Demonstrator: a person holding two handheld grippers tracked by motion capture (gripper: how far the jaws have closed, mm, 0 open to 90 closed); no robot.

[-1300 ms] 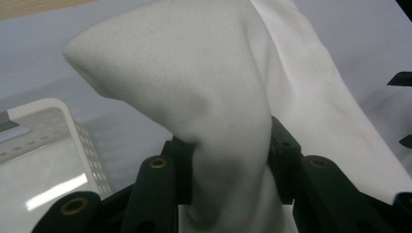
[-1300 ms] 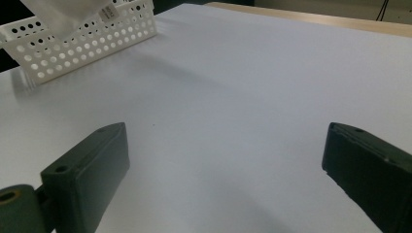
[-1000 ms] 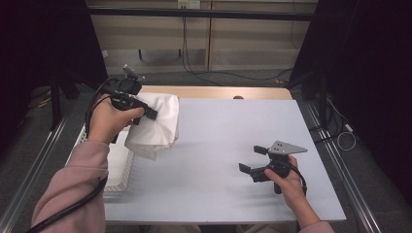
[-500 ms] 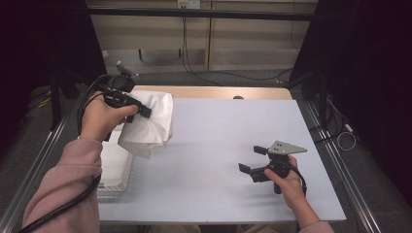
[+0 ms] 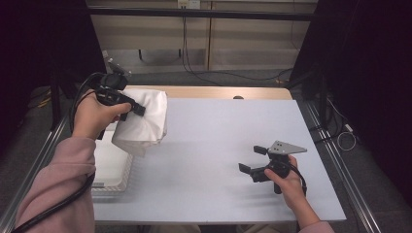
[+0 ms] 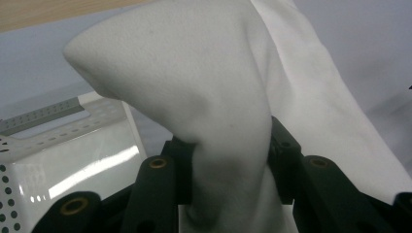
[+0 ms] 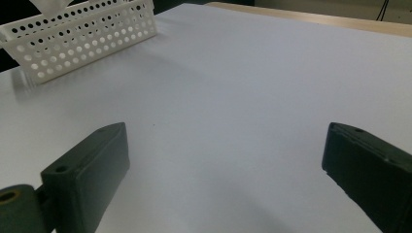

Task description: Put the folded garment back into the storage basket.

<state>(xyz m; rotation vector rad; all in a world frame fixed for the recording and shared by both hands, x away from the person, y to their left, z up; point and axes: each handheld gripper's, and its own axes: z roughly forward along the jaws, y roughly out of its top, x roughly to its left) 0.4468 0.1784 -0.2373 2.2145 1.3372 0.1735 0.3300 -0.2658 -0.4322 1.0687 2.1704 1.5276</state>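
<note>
White cloth (image 5: pixel 142 121) hangs bunched in the left claw (image 5: pixel 132 108), clenched on it above the perforated basket (image 5: pixel 112 171) at the counter's (image 5: pixel 218 145) left edge. Carry it clear before lowering; right claw (image 5: pixel 252 160) rests spread wide and unladen, ready to pinch a corner.

Left gripper (image 5: pixel 137 108), raised at ten o'clock, jaws clamped; right gripper (image 5: pixel 252 159), at four o'clock, jaws spread wide.
</note>
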